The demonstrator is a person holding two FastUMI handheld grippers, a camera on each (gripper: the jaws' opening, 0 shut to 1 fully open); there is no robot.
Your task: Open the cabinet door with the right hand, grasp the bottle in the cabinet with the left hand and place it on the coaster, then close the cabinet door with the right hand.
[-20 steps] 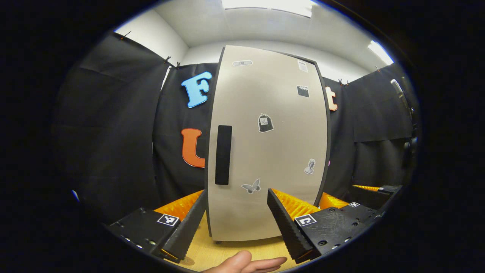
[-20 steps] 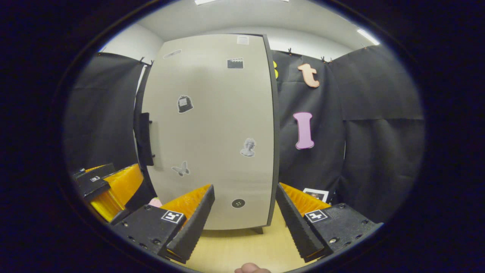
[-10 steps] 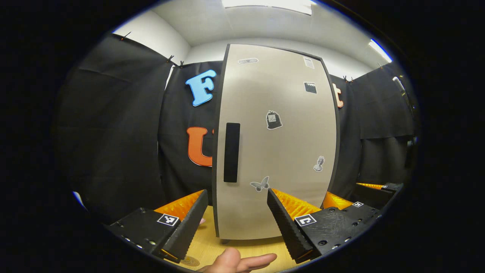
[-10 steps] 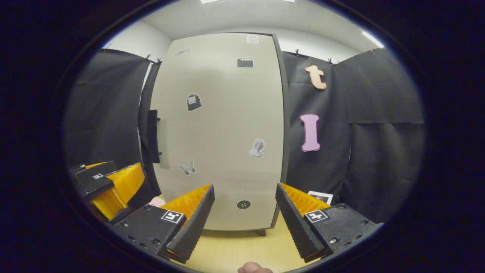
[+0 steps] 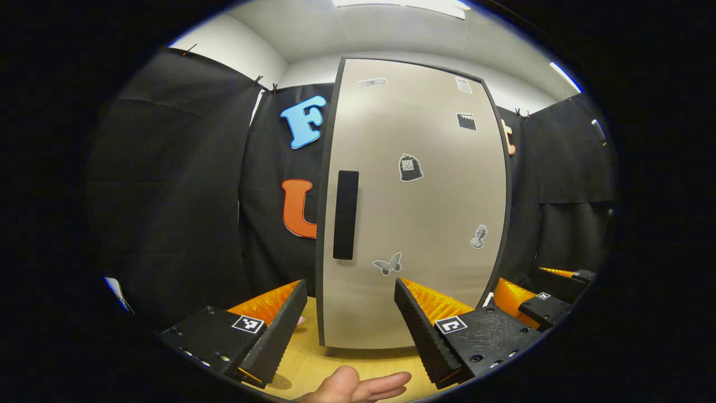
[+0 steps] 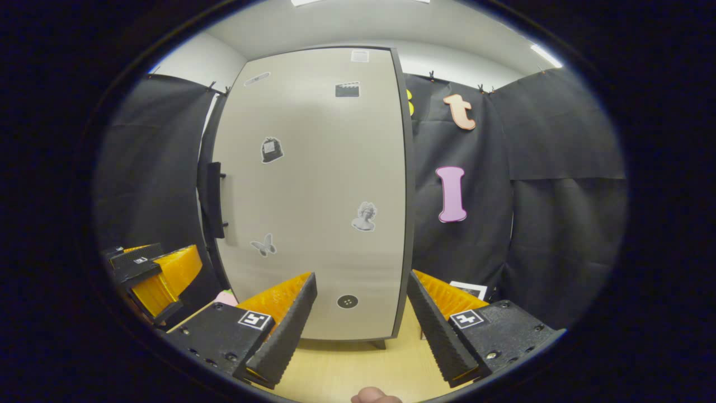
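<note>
Cabinet door (image 6: 313, 190) closed, stiff, probably swinging lightly; best gripped at black vertical handle (image 6: 213, 198), nine o'clock. Right gripper (image 6: 361, 313) wide open, empty; left gripper (image 5: 349, 319) likewise.

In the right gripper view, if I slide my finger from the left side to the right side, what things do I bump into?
The other gripper → the black door handle → the butterfly sticker → the statue-head sticker → the cabinet door's dark right edge → the small card on the table.
</note>
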